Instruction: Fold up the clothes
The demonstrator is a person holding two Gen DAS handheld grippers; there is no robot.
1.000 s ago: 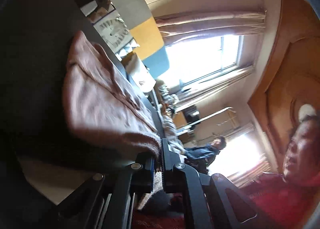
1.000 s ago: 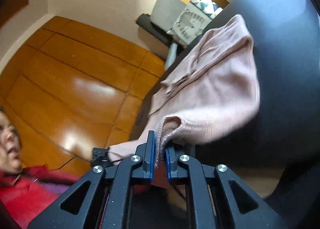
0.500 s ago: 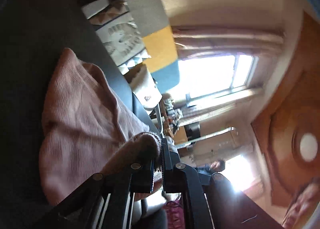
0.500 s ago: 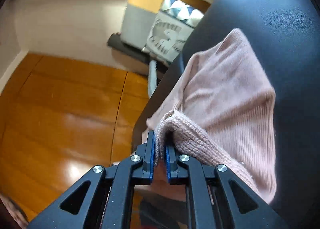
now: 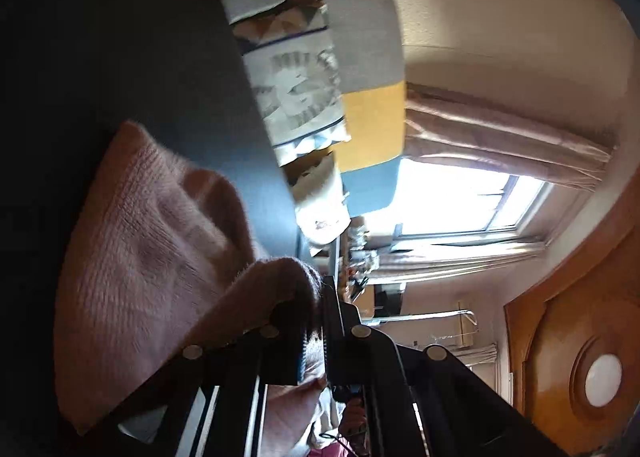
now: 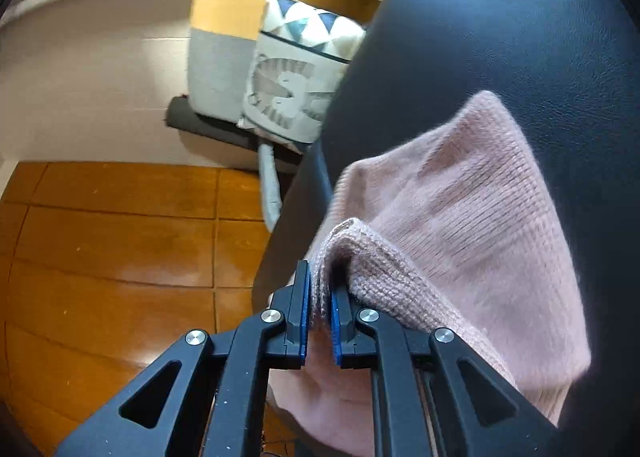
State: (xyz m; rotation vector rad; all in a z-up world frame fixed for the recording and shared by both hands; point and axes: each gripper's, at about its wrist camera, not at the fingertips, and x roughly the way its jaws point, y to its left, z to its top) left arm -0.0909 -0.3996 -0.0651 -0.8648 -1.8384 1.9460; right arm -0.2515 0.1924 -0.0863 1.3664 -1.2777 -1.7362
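Observation:
A pink knitted sweater [image 6: 472,217] lies on a black leather surface [image 6: 520,17], folded over itself. My right gripper [image 6: 320,289] is shut on its ribbed hem, which bunches between the blue pads [image 6: 305,297]. In the left wrist view the same sweater [image 5: 140,257] spreads to the left, and my left gripper [image 5: 316,297] is shut on another part of the hem, the knit draped over its left finger. Both cameras are tilted sideways.
A patterned cushion [image 6: 296,81] and a grey and yellow cushion [image 6: 224,17] sit past the black surface's far edge. The wooden floor [image 6: 100,257] lies to the left in the right wrist view. A bright window [image 5: 460,209] and curtains [image 5: 500,137] fill the left wrist view.
Both grippers have carried the hem forward over the sweater toward the cushions, doubling the garment over itself. The person in red has left both views.

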